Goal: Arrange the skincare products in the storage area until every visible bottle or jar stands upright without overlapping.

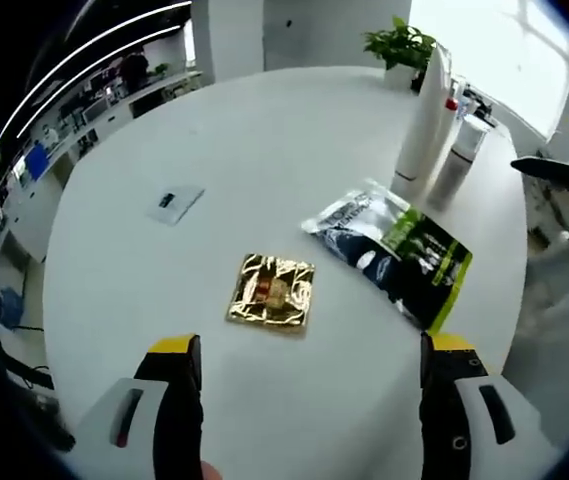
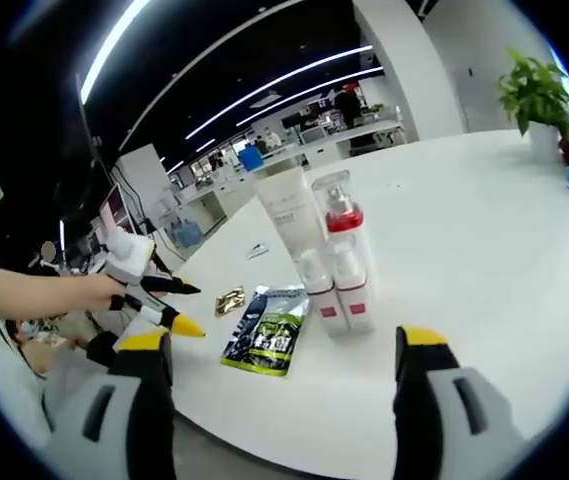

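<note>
Left gripper view: left gripper (image 1: 309, 360) low in the frame, jaws apart, holding nothing. Round white table (image 1: 264, 150) ahead. Gold foil sachet (image 1: 272, 291) flat just above and between the jaws, not touching either. Dark and green pouch (image 1: 394, 250) flat to the right of centre. White tube (image 1: 422, 125) and grey-white bottle (image 1: 456, 160) upright at upper right, close together, well beyond the jaws. Small white card (image 1: 175, 203) at left of centre. Potted plant (image 1: 401, 47) at top.

Right gripper view: right gripper (image 2: 284, 360) low in the frame, jaws apart, empty. Cluster of upright skincare bottles (image 2: 334, 260) at centre, above the gap between the jaws, clear of them. Pouch (image 2: 269, 330) flat just left of the bottles. Left gripper (image 2: 169, 300) at left, held by a hand (image 2: 89, 293), jaws apart.
</note>
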Action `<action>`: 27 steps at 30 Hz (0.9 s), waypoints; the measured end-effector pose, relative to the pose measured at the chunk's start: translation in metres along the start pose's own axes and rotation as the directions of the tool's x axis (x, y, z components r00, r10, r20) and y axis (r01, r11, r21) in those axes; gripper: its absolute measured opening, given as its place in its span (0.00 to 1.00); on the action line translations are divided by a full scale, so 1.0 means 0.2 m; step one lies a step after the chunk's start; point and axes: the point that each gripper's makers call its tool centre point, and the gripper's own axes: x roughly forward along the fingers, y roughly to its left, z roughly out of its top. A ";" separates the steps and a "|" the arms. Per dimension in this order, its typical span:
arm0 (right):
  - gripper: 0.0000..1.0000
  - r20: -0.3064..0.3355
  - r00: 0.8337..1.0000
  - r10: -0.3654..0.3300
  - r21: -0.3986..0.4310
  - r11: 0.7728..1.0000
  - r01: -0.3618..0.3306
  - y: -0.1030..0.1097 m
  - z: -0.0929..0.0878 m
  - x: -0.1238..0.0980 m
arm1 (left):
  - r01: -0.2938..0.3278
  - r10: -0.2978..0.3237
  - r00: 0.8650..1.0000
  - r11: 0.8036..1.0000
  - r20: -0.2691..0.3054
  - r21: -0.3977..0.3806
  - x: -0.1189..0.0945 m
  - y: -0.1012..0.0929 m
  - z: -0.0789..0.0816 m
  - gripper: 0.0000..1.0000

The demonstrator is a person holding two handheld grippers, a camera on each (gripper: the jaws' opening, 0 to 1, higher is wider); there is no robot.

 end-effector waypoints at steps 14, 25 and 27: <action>0.92 -0.009 1.000 -0.011 0.002 1.000 0.011 -0.01 -0.01 0.00 | 0.013 -0.009 0.998 0.998 -0.064 0.058 0.10 0.11 0.04 0.78; 0.91 -0.012 1.000 -0.020 0.007 1.000 0.021 -0.02 -0.01 0.00 | 0.037 -0.025 0.993 0.994 -0.117 0.101 0.16 0.14 0.03 0.64; 0.91 -0.009 1.000 -0.022 0.007 1.000 0.022 -0.03 -0.01 0.00 | 0.042 -0.028 0.992 0.993 -0.124 0.108 0.18 0.14 0.03 0.61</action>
